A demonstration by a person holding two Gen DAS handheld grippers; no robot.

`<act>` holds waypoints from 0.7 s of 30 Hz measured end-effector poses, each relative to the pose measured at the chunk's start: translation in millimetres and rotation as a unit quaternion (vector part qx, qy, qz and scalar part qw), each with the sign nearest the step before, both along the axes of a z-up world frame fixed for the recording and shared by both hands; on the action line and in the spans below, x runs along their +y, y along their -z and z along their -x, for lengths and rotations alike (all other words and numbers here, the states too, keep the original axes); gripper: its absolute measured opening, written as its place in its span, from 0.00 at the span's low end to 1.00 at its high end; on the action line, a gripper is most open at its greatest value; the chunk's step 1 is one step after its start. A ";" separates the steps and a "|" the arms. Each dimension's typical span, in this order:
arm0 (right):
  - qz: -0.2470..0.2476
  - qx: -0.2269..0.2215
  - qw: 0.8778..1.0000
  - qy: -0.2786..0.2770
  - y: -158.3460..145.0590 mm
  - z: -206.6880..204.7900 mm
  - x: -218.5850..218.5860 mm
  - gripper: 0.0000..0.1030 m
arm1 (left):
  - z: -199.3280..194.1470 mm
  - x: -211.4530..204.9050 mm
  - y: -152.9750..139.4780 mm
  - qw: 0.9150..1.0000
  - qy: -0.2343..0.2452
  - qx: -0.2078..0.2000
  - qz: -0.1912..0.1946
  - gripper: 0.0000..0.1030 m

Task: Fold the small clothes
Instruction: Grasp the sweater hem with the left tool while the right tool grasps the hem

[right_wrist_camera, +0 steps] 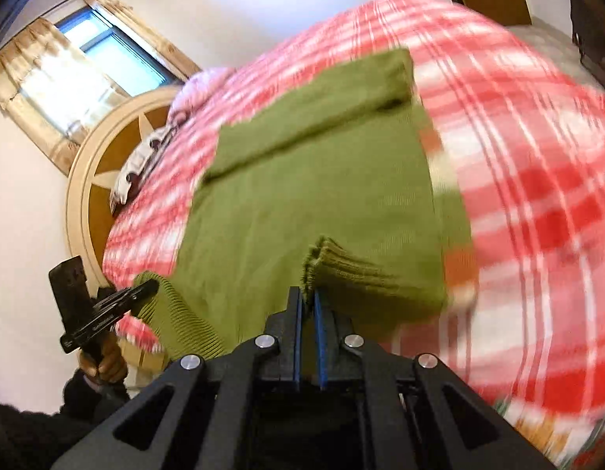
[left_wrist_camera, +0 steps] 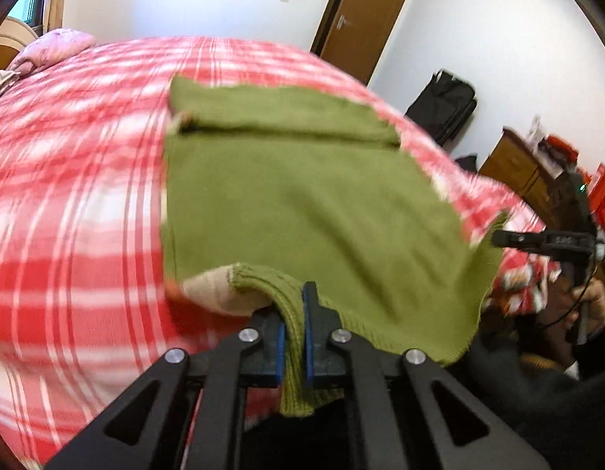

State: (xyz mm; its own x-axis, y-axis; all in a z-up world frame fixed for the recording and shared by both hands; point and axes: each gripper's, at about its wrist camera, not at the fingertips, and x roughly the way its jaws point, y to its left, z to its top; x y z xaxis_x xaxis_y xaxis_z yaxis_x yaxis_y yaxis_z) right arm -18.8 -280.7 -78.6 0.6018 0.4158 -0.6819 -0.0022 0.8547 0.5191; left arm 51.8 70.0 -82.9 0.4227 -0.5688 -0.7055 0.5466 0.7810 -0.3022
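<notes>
Both the left gripper (left_wrist_camera: 294,315) and right gripper (right_wrist_camera: 308,305) are clamped tight on the ribbed hem of the green sweater (left_wrist_camera: 302,196) lying on the plaid bed (left_wrist_camera: 75,196), so uneven lifting could easily skew the fold or undo the tucked sleeve (right_wrist_camera: 314,113).
</notes>
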 end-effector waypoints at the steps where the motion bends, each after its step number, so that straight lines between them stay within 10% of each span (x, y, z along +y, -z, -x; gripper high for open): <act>1: 0.005 -0.006 1.000 0.004 -3.0 -8.3 -2.2 0.05 | -10.2 -2.6 -6.3 1.000 -0.004 -0.002 0.007 0.07; 11: 0.062 -0.060 0.995 0.041 -22.6 -57.0 -35.0 0.06 | -97.5 -19.5 5.4 0.997 -0.067 0.040 -0.004 0.07; 21: 0.088 0.039 0.993 -0.070 34.1 -45.0 -11.5 0.07 | -106.1 -31.5 31.0 0.995 -0.068 0.063 -0.027 0.10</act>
State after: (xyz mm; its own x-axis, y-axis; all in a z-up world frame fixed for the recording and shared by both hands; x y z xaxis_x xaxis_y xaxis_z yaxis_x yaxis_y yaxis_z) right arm 26.2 -292.2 -112.7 0.4889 0.3616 -0.7938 -0.0922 0.9264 0.3652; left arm 158.0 38.4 -113.9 0.3990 -0.4717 -0.7863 0.3947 0.8624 -0.3170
